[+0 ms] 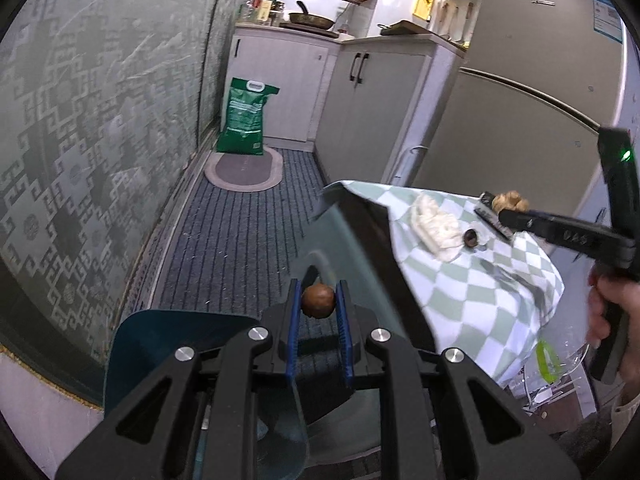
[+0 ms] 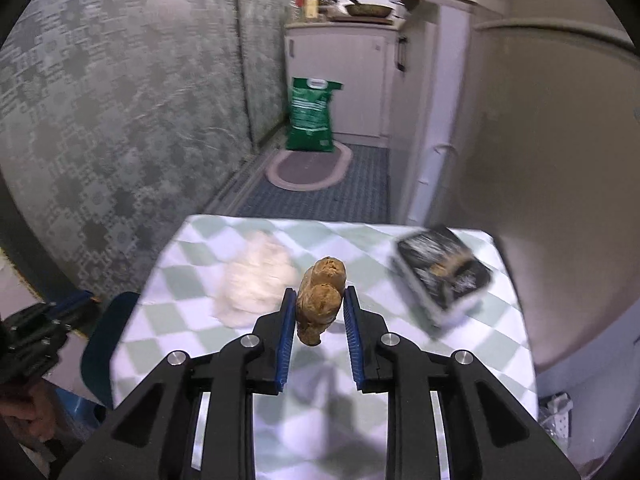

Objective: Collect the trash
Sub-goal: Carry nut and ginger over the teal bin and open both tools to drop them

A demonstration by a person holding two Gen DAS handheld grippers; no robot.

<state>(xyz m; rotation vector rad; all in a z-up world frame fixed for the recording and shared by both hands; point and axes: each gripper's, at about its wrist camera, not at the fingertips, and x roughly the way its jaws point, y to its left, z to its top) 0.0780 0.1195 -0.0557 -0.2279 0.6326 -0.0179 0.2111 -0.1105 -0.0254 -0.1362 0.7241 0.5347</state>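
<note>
A narrow kitchen passage with patterned grey-green wall covering to the left of both grippers. The left gripper (image 1: 318, 300) has its blue-padded fingers clenched on a small round brown nut (image 1: 317, 301), held off the bench over a dark blue bin (image 1: 160, 344) that stands on the striped grey floor mat (image 1: 240, 232). To the right of those fingers is the bench (image 1: 480, 300), covered in a green-and-white checked cloth. The right gripper (image 2: 318, 304) grasps a lumpy tan nutshell (image 2: 320, 296) between its fingers, lifted just above the cloth. Ahead and left of those fingers a crumpled white tissue (image 2: 256, 284) lies on the cloth; ahead and right lies a black packet (image 2: 442, 276), blurred. In the left wrist view a small dark shell piece (image 1: 471, 238) rests beside the tissue. Far ahead of both grippers, a green sack (image 1: 244, 118) stands on an oval rug (image 1: 244, 170) against white cupboards (image 1: 280, 88), with a pan (image 1: 310, 20) on the counter above. A grey fridge (image 1: 540, 92) stands to the right.
</note>
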